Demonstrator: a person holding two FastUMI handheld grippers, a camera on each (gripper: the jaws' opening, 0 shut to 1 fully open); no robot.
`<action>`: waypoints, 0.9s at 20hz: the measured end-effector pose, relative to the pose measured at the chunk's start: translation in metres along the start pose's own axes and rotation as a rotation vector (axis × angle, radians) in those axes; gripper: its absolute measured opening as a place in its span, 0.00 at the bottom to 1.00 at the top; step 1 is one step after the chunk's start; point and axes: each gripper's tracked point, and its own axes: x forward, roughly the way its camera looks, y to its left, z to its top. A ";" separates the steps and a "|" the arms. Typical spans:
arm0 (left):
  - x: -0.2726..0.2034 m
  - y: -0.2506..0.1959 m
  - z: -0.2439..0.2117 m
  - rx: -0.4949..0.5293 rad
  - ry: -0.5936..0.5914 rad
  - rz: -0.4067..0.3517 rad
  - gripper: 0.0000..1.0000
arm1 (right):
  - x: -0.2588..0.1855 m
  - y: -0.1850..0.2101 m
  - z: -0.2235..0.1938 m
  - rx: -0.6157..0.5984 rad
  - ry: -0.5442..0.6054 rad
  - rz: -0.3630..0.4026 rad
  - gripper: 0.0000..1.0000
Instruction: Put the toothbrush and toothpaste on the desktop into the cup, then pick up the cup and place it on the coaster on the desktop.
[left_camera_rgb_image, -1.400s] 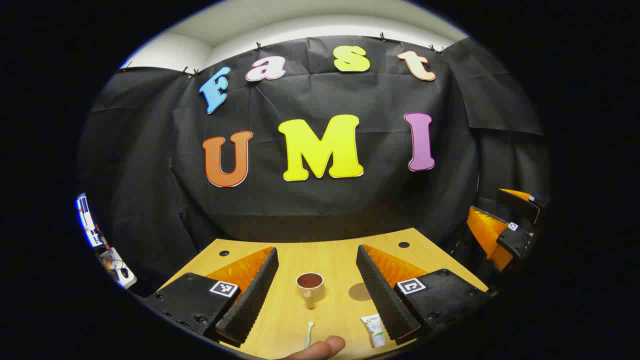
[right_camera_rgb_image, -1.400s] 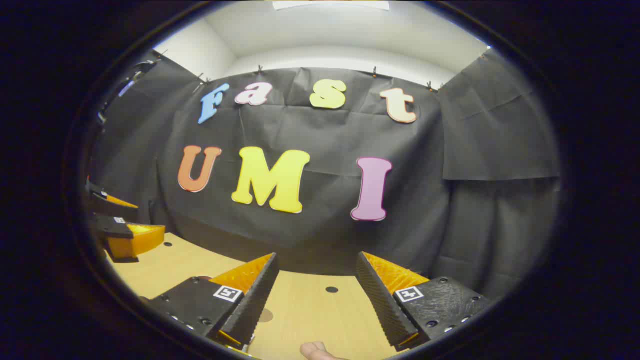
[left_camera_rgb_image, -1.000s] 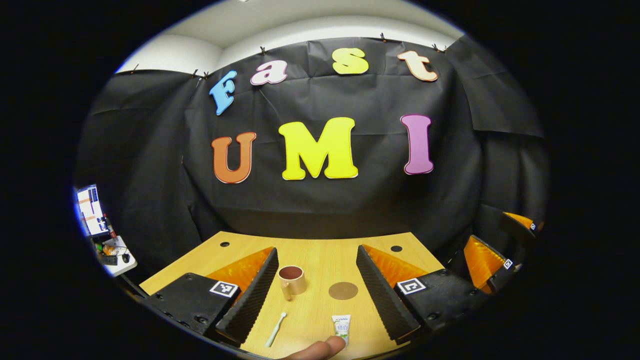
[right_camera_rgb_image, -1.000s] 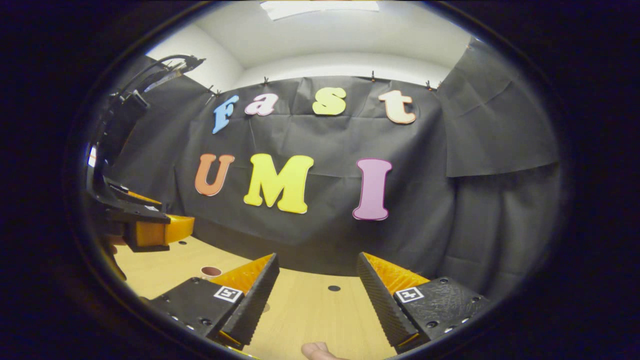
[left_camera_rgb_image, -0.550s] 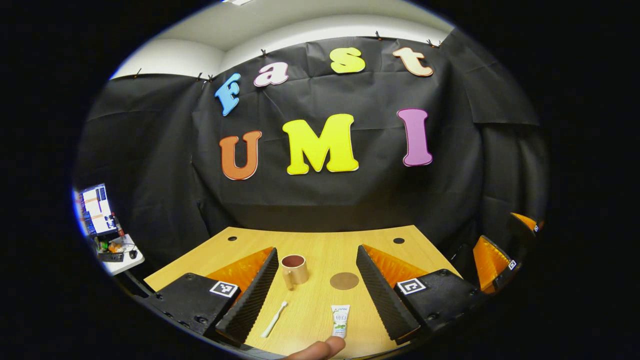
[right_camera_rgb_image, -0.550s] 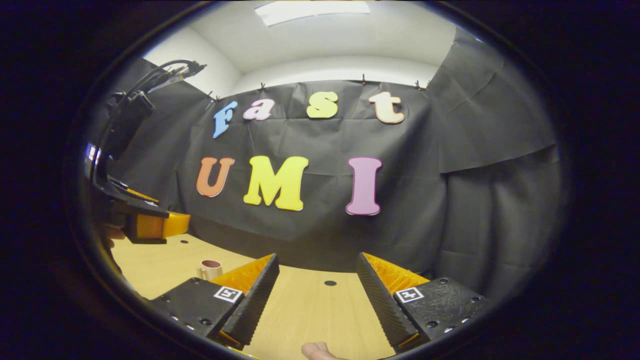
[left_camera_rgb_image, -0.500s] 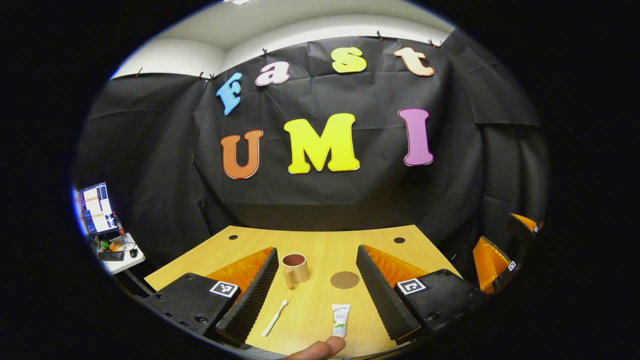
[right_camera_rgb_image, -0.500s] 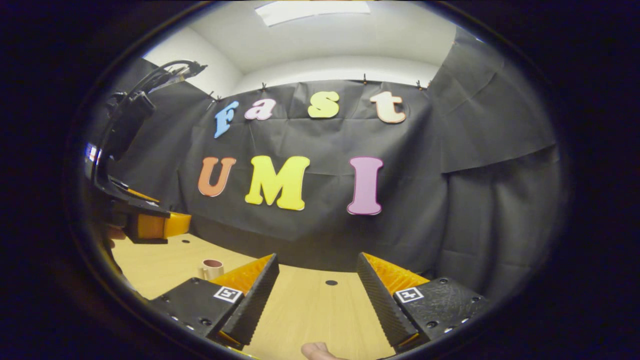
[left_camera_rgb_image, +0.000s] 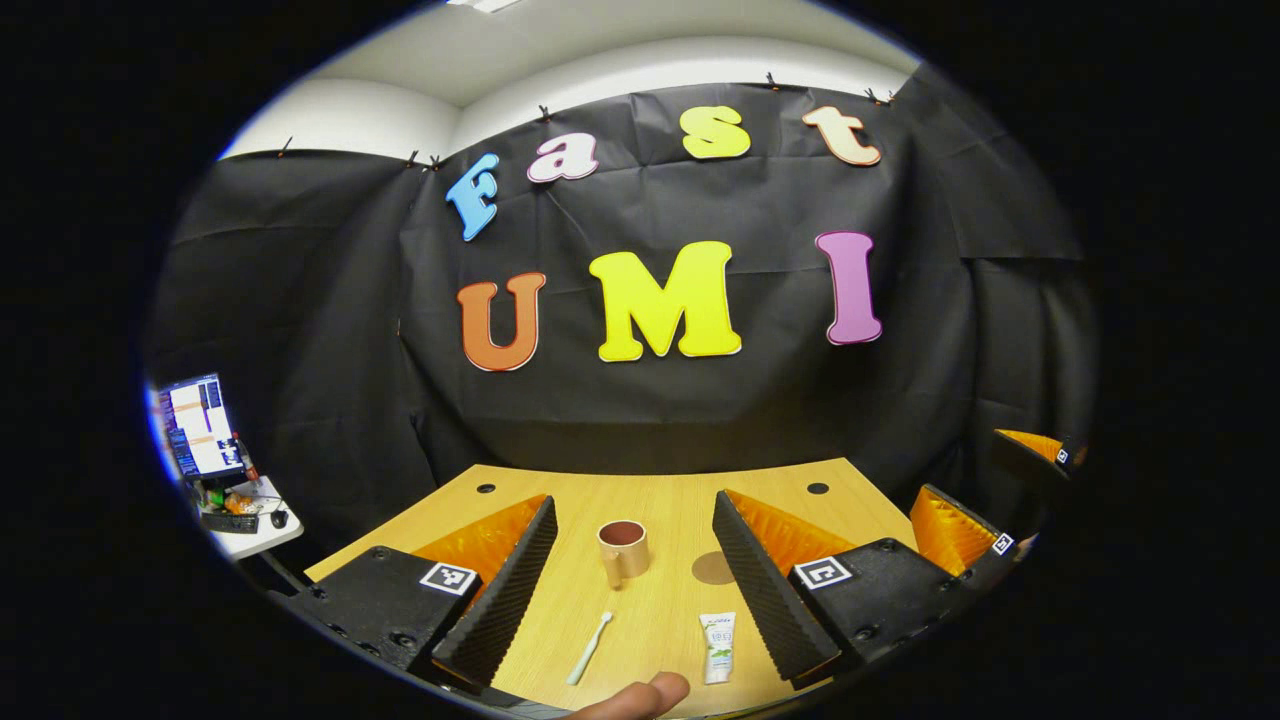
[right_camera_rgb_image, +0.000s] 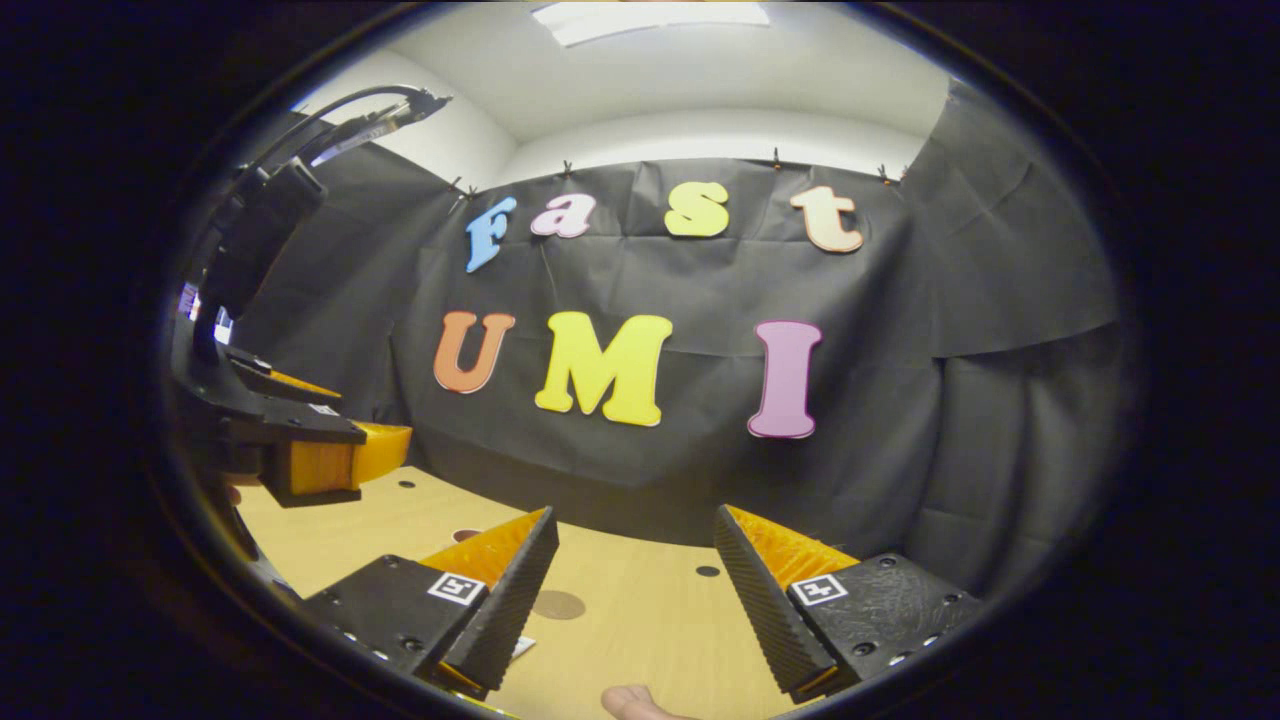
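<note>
On desk w/ both grippers spread apart & empty, left gripper (left_camera_rgb_image: 632, 590) risked knocking cup (left_camera_rgb_image: 623, 548) while reaching toothbrush (left_camera_rgb_image: 590, 647) lying just before it.

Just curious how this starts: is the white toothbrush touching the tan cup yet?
Apart. The left gripper view shows the white toothbrush lying flat, bare wooden desktop between it and the tan cup.
</note>
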 end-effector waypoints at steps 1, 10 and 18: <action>0.004 0.010 -0.006 -0.012 0.014 -0.001 0.99 | 0.004 0.009 -0.001 -0.008 0.006 -0.001 0.95; 0.042 0.042 -0.158 -0.016 0.397 -0.116 0.99 | 0.023 0.064 -0.022 -0.024 0.135 -0.003 0.95; 0.057 0.046 -0.266 -0.048 0.698 -0.162 0.96 | 0.027 0.075 -0.086 -0.064 0.373 -0.034 0.97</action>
